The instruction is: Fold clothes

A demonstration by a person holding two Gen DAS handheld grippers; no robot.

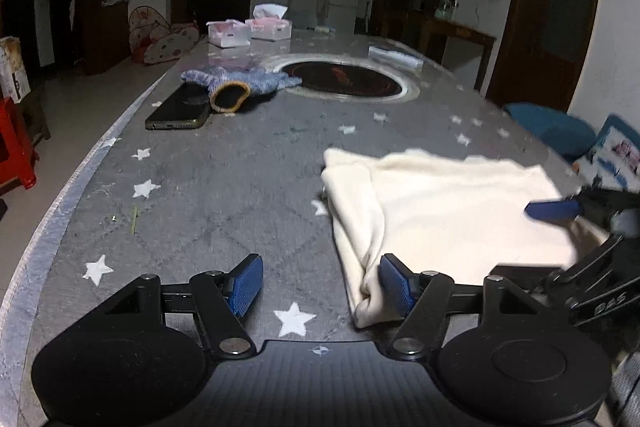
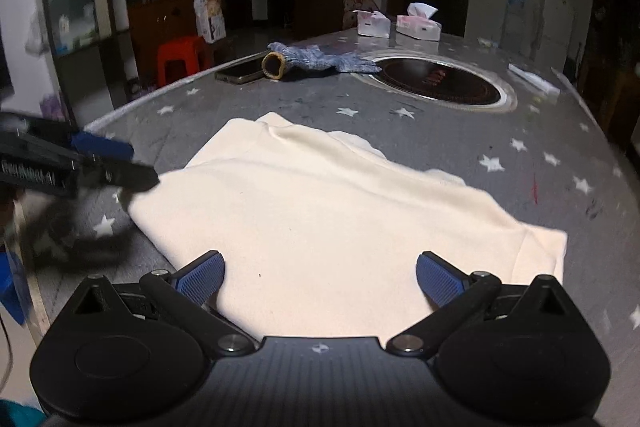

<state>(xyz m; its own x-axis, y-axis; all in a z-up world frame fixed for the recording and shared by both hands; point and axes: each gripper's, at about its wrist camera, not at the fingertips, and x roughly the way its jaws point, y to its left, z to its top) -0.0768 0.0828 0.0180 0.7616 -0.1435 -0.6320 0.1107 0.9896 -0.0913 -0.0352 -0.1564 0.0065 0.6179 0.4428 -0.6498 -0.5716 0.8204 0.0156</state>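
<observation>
The cream garment (image 2: 320,211) lies partly folded on the near right of the star-print table (image 1: 200,187), soft and limp; best pinched at a near edge. Left gripper (image 1: 320,285) and right gripper (image 2: 320,279) both spread, empty

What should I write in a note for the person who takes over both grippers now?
Left gripper: open, at the left edge of the cream garment, gripping nothing.
Right gripper: open, above the garment's near edge, gripping nothing.
Garment: lies on the star-patterned table, already folded to a rough rectangle with layered edges.
Left: any further fold, then tidy.
</observation>
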